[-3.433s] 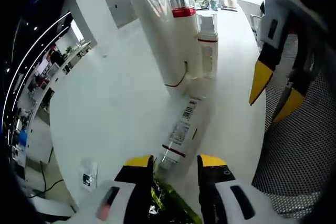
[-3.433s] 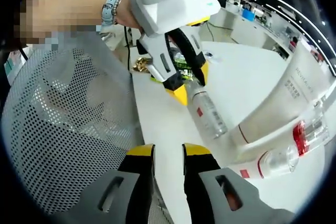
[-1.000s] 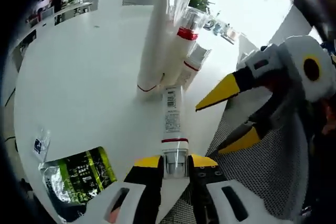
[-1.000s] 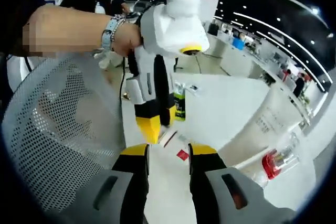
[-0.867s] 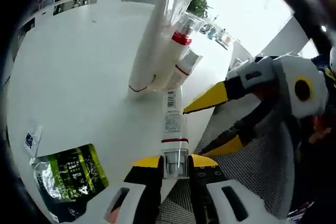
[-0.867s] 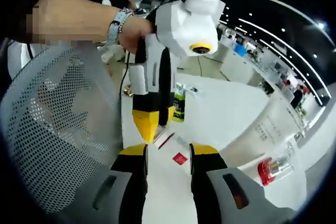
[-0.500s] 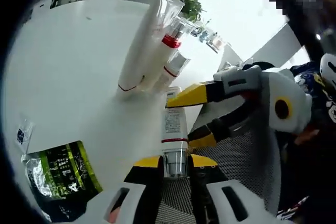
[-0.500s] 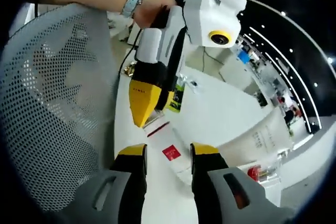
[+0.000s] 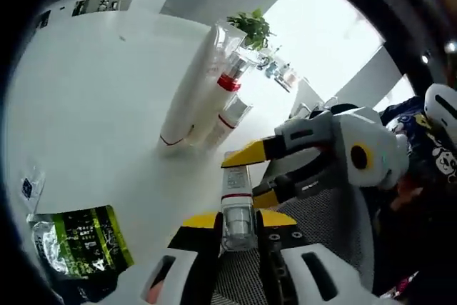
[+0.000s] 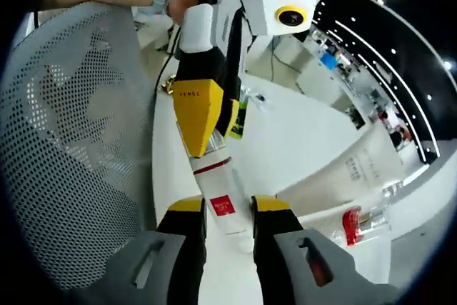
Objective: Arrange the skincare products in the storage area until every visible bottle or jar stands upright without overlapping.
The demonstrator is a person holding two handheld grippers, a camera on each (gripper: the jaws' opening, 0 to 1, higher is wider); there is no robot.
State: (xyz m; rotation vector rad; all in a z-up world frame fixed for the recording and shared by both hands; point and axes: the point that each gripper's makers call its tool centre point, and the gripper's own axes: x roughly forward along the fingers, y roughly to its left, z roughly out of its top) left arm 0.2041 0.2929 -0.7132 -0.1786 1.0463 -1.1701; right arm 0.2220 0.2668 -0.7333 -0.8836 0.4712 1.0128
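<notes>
Your workspace is the white table [image 9: 86,98], with the mesh chair back [image 10: 78,148] crowding its near edge. On the table the big white tube [image 9: 191,83] stands on its cap, and just beside it are two clear bottles with red bands: the taller bottle [image 9: 214,101] leans against or touches the tube, and the shorter bottle [image 9: 230,119] stands just beside that. In the right gripper view the tube [image 10: 350,176] and a red-banded bottle [image 10: 357,225] show past the jaws.

The thing you are working on is the slim bottle [image 9: 236,191]. It is off the table, held in the air near the table edge, between both tools. Your left gripper [image 9: 238,221] is clamped on its clear cap end. Your right gripper [image 10: 227,208] has its jaws on either side of the bottle's [image 10: 218,201] other end, where the red square label sits, narrow around it; whether they press on it I cannot tell.

A green packet [image 9: 82,241] lies flat on the table, well apart from the standing group.

You look to be mid-way through righting this bottle, passing or steadying it between the two tools. Next you would need to settle which gripper carries it, turn it vertical, and set it down on bare table near the group without touching the others, since the leaning bottle could topple.
</notes>
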